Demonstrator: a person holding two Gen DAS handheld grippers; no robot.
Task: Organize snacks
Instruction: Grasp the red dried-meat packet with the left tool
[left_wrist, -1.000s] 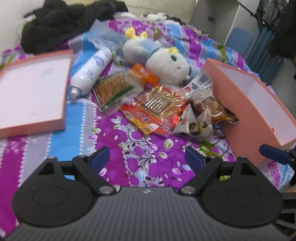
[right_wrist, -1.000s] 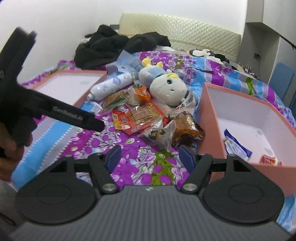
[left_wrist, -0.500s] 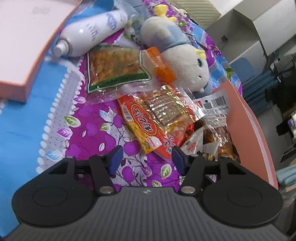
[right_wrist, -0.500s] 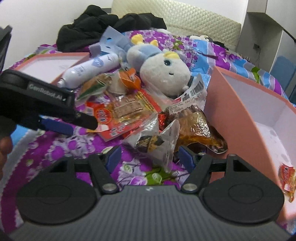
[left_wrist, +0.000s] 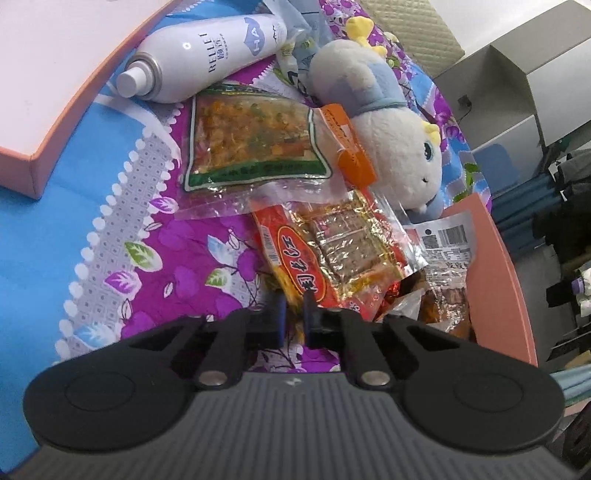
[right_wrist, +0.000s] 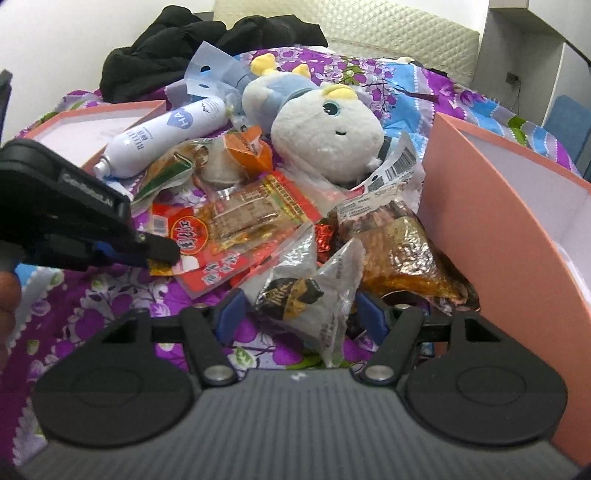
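A red snack packet (left_wrist: 325, 258) with gold-wrapped pieces lies in the snack pile on the purple bedspread. My left gripper (left_wrist: 294, 317) is closing its jaws, and the pads pinch the packet's near corner. From the right wrist view the left gripper (right_wrist: 162, 254) comes in from the left onto that red packet (right_wrist: 236, 225). My right gripper (right_wrist: 301, 312) is closing too. A clear packet with a black label (right_wrist: 306, 295) stands between its blue fingers (right_wrist: 231, 310), which do not visibly press on it. A brown glazed-meat packet (right_wrist: 399, 254) lies just right of it.
A pink box (right_wrist: 498, 206) stands open at the right, and its lid (left_wrist: 55, 74) lies at the left. A white spray bottle (left_wrist: 207, 55), a plush toy (left_wrist: 388, 122), a green-edged packet (left_wrist: 251, 144) and an orange packet (left_wrist: 351, 147) crowd the far side. Black clothes (right_wrist: 207, 44) are heaped behind.
My left gripper came down and forward to the red packet, and its wide jaws drew together on its corner. The right gripper moved in around the clear packet and narrowed a little.
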